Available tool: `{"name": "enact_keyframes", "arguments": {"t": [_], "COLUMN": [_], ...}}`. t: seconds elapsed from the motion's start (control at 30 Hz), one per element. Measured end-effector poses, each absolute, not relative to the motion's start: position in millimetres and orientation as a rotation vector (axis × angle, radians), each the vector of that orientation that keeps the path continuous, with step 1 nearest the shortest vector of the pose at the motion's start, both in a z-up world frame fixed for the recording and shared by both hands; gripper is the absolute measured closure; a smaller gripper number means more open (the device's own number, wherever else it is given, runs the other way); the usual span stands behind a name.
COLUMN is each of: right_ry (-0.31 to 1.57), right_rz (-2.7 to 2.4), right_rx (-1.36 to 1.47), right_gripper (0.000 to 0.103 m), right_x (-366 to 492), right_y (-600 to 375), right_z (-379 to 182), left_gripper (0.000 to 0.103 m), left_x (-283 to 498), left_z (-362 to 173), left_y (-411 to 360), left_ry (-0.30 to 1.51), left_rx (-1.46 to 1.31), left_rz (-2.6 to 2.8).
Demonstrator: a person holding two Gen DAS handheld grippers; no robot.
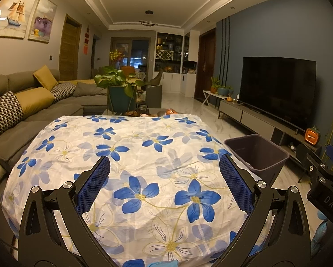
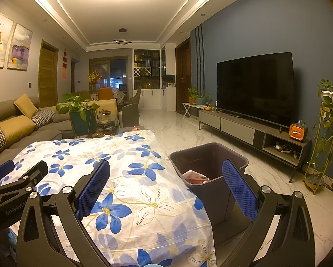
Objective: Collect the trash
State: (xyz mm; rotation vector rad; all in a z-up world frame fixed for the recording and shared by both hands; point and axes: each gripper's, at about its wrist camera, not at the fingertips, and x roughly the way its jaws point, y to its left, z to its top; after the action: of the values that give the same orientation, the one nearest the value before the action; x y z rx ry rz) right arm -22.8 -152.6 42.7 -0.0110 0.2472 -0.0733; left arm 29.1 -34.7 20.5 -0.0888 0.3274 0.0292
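A dark purple bin [image 2: 211,171] stands on the floor against the table's right side; a crumpled red and white wrapper [image 2: 194,175] lies inside it. In the left wrist view the same bin [image 1: 257,153] shows at the right. My left gripper [image 1: 164,169] hovers open above the flowered tablecloth [image 1: 131,155], nothing between its blue pads. My right gripper [image 2: 166,173] is open too, over the table's right edge [image 2: 177,178] with one finger in front of the bin. Each gripper shows at the rim of the other's view. I see no loose trash on the cloth.
A grey sofa [image 1: 33,111] with cushions runs along the left. A potted plant [image 1: 119,84] and tea things stand beyond the table. A TV [image 2: 255,86] on a low cabinet [image 2: 255,131] lines the right wall. Marble floor [image 2: 171,129] lies between.
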Motion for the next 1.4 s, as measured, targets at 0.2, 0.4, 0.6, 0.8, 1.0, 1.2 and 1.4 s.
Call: {"name": "enact_keyframes", "arguments": {"t": [0.2, 0.4, 0.6, 0.8, 1.0, 1.2, 1.4], "right_ry": [0.244, 0.244, 0.244, 0.241, 0.242, 0.241, 0.241], "right_rz": [-0.073, -0.073, -0.073, -0.074, -0.074, -0.074, -0.075], "right_rx": [-0.011, -0.011, -0.010, -0.012, -0.009, -0.010, -0.008], "right_gripper": [0.006, 0.006, 0.006, 0.006, 0.006, 0.006, 0.006], "right_x": [-21.0, -22.1, -22.1, -21.7, -22.1, -22.8, -22.2], "right_y": [-152.3, -153.3, -153.4, -152.5, -152.8, -154.0, -153.7], "right_z": [44.7, 43.9, 43.6, 44.7, 44.4, 43.6, 44.8], "left_gripper": [0.006, 0.006, 0.006, 0.006, 0.006, 0.006, 0.006], "left_x": [28.9, 28.8, 28.6, 27.6, 28.3, 27.7, 27.6], "left_z": [20.4, 20.6, 21.1, 21.7, 20.9, 21.3, 21.6], "left_y": [-35.3, -35.7, -35.3, -34.7, -35.7, -35.2, -35.4], "left_ry": [0.328, 0.327, 0.328, 0.328, 0.329, 0.328, 0.327], "left_rx": [-0.088, -0.088, -0.087, -0.089, -0.087, -0.087, -0.088], "left_rz": [0.030, 0.030, 0.031, 0.029, 0.029, 0.030, 0.028]}}
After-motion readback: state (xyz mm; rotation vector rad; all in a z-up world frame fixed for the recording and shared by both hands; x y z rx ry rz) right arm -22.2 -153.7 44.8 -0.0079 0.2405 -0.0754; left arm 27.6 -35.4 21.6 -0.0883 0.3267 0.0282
